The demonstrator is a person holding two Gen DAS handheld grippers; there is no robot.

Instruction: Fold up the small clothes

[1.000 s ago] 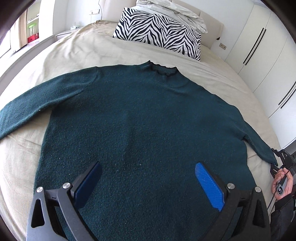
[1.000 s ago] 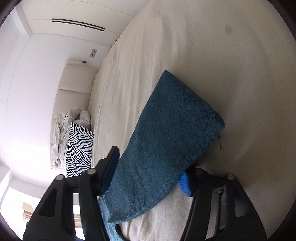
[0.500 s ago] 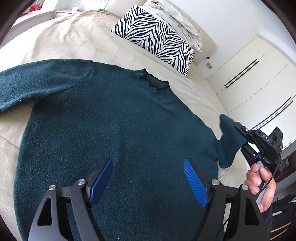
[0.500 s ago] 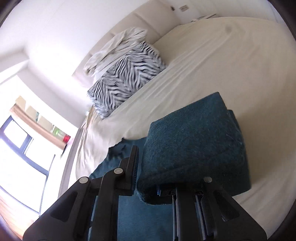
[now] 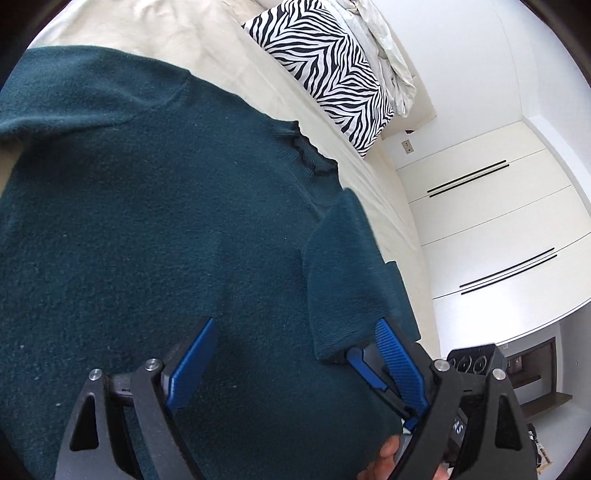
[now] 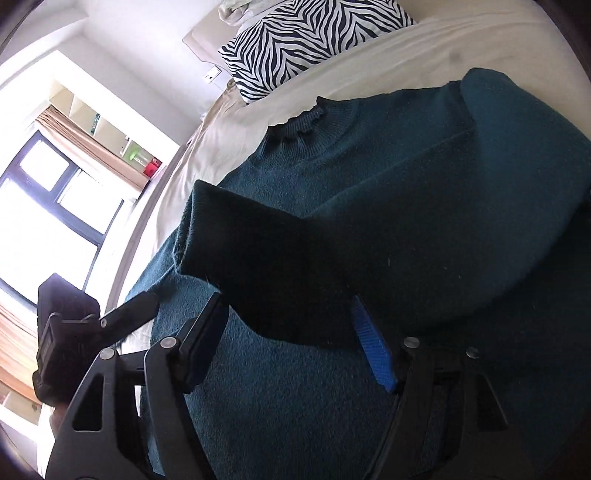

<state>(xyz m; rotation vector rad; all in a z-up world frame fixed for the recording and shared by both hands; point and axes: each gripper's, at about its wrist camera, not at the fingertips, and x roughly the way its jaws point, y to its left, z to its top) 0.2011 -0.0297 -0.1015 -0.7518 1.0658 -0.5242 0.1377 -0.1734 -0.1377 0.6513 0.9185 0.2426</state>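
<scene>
One zebra pillow (image 5: 332,70) lies beyond the sweater (image 5: 147,229), apart.

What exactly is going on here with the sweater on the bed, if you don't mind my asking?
A person is folding a dark green sweater spread flat on a bed, using two grippers. The right hand-held gripper has the right sleeve between its fingers, with the cuff lifted over the sweater's body, though its grip is hard to judge. The left hand-held gripper hovers open above the sweater's lower half, holding nothing. A zebra-print pillow sits at the head of the bed.
</scene>
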